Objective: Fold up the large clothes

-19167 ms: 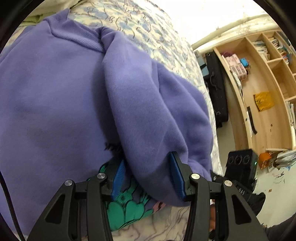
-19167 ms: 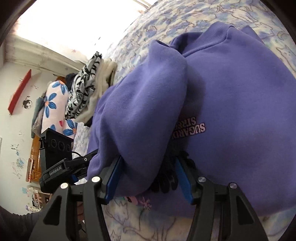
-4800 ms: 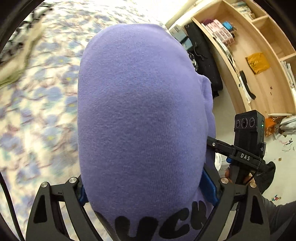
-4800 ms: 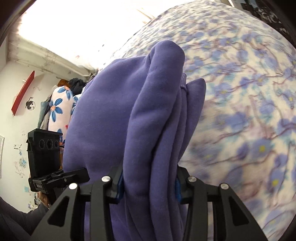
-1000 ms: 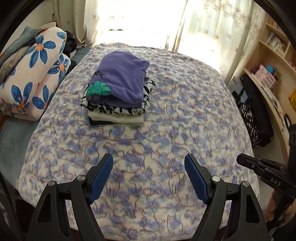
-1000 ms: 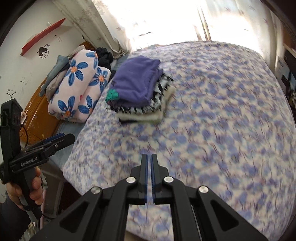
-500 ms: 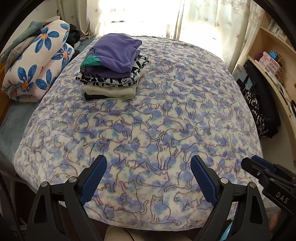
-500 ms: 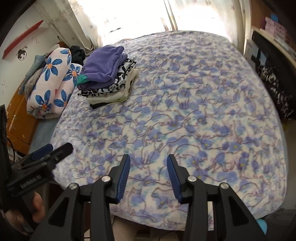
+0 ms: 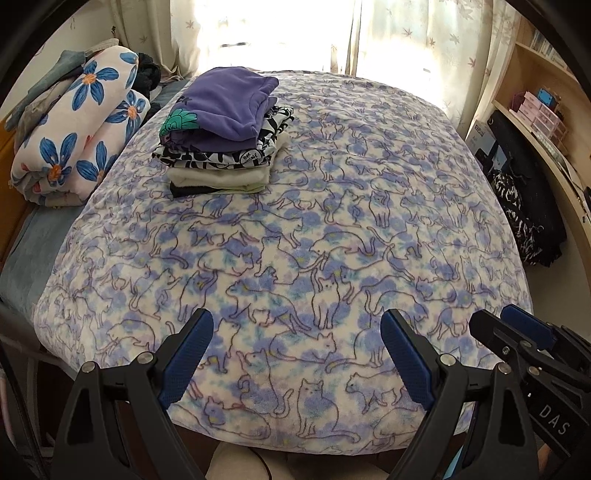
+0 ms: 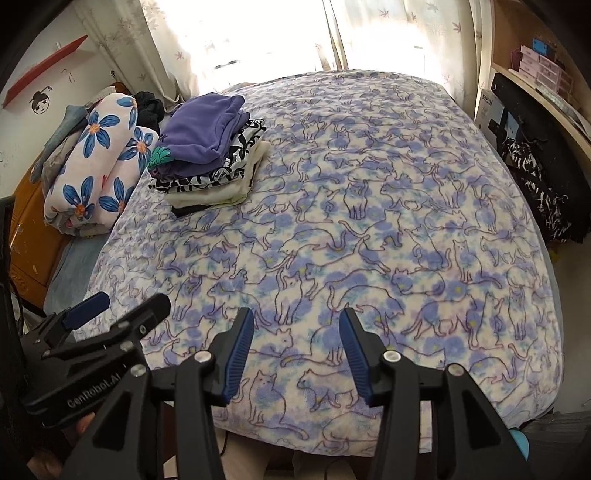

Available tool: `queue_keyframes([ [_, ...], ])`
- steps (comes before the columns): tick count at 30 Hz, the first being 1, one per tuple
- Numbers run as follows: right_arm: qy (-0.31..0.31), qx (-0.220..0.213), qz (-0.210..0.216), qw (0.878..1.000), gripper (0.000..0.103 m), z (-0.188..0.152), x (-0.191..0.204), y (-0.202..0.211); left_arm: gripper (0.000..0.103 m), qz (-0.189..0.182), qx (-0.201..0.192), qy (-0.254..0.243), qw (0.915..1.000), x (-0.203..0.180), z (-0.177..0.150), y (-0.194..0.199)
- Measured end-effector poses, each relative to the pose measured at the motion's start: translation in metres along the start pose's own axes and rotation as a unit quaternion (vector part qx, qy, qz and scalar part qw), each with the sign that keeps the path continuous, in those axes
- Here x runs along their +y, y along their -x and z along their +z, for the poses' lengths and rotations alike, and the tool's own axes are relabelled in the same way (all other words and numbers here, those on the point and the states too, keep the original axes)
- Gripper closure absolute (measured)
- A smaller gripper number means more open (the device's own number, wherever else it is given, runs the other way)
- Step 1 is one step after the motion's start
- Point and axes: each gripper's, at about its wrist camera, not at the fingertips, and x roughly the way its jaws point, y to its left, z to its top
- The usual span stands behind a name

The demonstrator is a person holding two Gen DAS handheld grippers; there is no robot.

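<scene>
The folded purple sweatshirt (image 9: 229, 107) (image 10: 203, 129) lies on top of a stack of folded clothes (image 9: 221, 173) at the far left of the bed (image 9: 332, 221). Both grippers hover over the bed's near edge, well away from the stack. My left gripper (image 9: 295, 321) (image 10: 129, 302) stands wide open with only the cat-print cover behind it. The jaws of my right gripper (image 10: 295, 317) (image 9: 498, 319) are opening, and nothing is between them.
A rolled flower-print quilt (image 9: 81, 129) lies left of the stack. Wooden shelves (image 9: 546, 92) and a black bag (image 9: 524, 206) stand along the right side. Bright curtains (image 9: 295, 33) hang behind the bed. A person's hand (image 10: 85, 424) holds the left gripper.
Both grippers have drawn back from the stack toward the bed's near edge. The right gripper went from shut to open, and the left one widened a little.
</scene>
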Motion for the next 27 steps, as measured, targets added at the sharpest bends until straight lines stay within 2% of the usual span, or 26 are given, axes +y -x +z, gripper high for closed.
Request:
queue_keyframes([
  [8, -0.01, 0.021, -0.001, 1.0, 0.054, -0.004, -0.004, -0.008, 0.012, 0.0, 0.001, -0.005, 1.0, -0.006, -0.003, -0.002],
  [12, -0.012, 0.021, -0.005, 1.0, 0.055, -0.003, -0.007, -0.009, 0.012, -0.002, 0.001, -0.019, 0.9998, -0.006, -0.001, -0.006],
  [27, -0.015, 0.029, -0.008, 0.999, 0.054, -0.003, -0.013, -0.011, 0.012, -0.006, 0.007, -0.022, 0.9997, -0.007, 0.0, -0.01],
])
